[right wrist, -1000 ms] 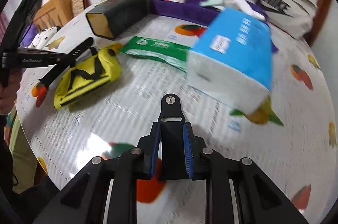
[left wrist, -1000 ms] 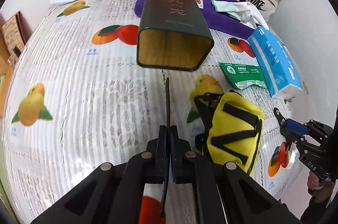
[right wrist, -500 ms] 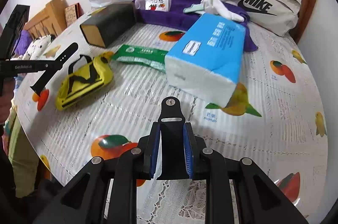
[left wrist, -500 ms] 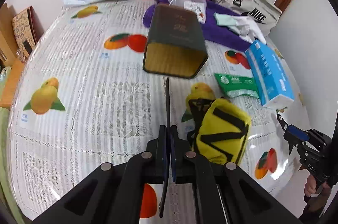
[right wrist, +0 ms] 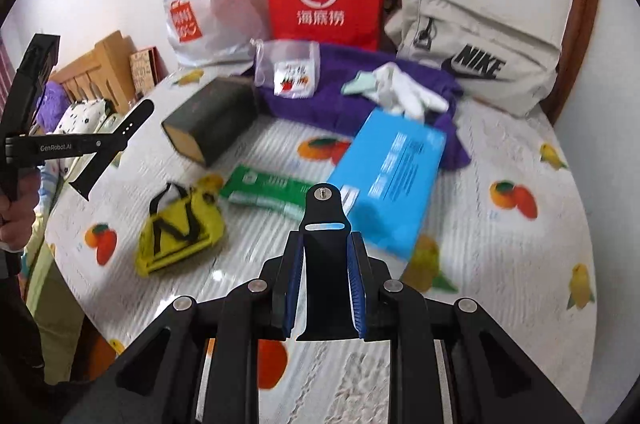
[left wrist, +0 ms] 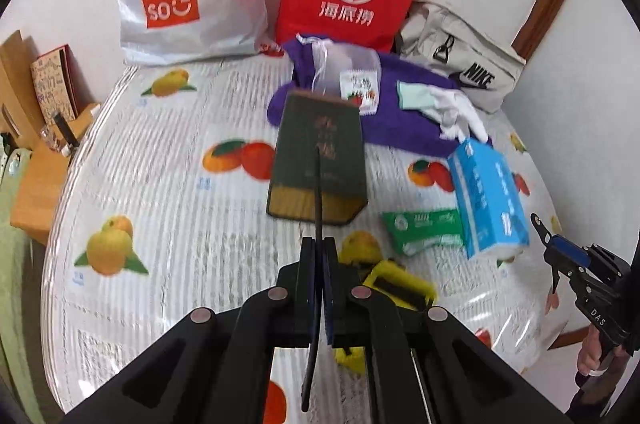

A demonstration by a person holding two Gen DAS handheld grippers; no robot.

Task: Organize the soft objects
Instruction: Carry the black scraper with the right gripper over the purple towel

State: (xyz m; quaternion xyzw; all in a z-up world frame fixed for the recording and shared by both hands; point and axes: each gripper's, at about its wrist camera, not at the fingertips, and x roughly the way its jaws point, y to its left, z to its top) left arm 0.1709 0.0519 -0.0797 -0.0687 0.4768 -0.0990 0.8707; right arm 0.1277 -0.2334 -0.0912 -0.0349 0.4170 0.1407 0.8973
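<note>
While your left gripper [left wrist: 320, 256] hangs above the desk [left wrist: 168, 224] with its jaws pressed flat on a thin black strap piece [left wrist: 318, 184], the left view puts the yellow pouch [left wrist: 400, 288] just nearer you than the dark tin [left wrist: 318, 160], probably left there for sorting. From the right view, your right gripper [right wrist: 324, 264] clamps a wider black strap [right wrist: 325, 224], narrowly parted, and the blue tissue pack [right wrist: 390, 176] lies right of that tin [right wrist: 212, 120].

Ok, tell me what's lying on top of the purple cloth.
On the purple cloth lie a clear drawstring pouch holding a printed packet, and white and mint fabric pieces. Anything beneath them stays hidden.
</note>
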